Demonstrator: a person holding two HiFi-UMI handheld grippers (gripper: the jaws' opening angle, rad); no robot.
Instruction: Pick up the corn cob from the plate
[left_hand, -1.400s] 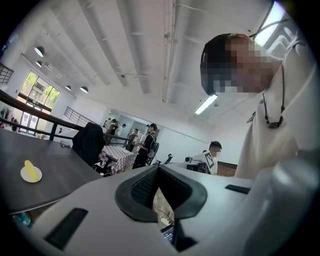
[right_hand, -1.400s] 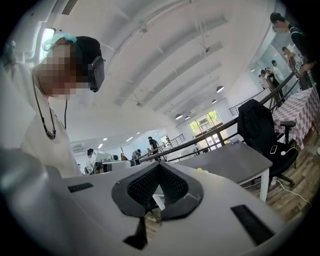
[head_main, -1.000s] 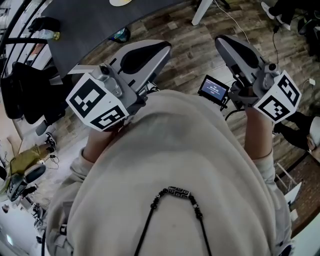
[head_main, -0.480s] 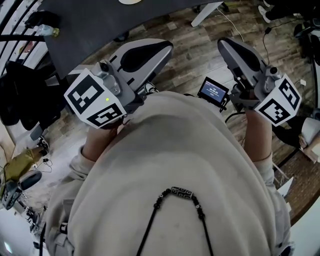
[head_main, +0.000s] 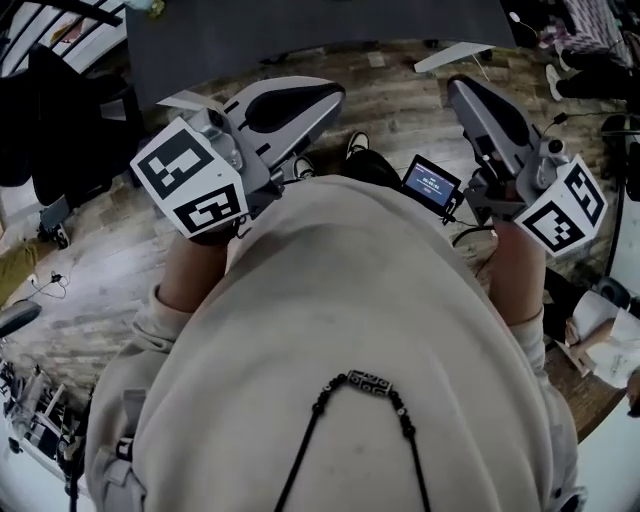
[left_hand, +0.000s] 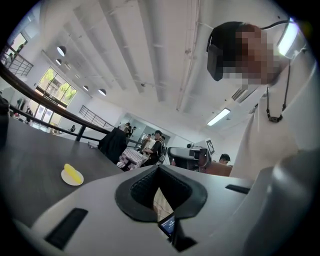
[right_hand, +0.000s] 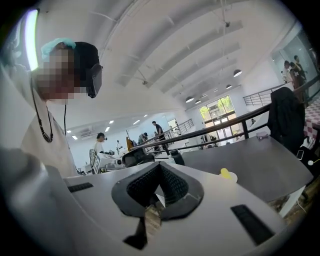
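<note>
The cob is seen lying on a small white plate out on the dark table, well apart from both grippers. In the left gripper view it sits at about nine o'clock from the jaw tips, and in the right gripper view at about three o'clock. It is not shown in the head view, where only the table edge appears at twelve o'clock. The left gripper and the right gripper are each seen with jaws brought together at the tips and nothing held between them. Both are held up close to the chest. The cob is judged to be light, stiff and rounded, so it may roll or slip. It would best be taken across its middle, with the jaws set square to its length. A small lit screen carries writing that is too small to be read. No brand or label can be made out on the cob or the plate.
</note>
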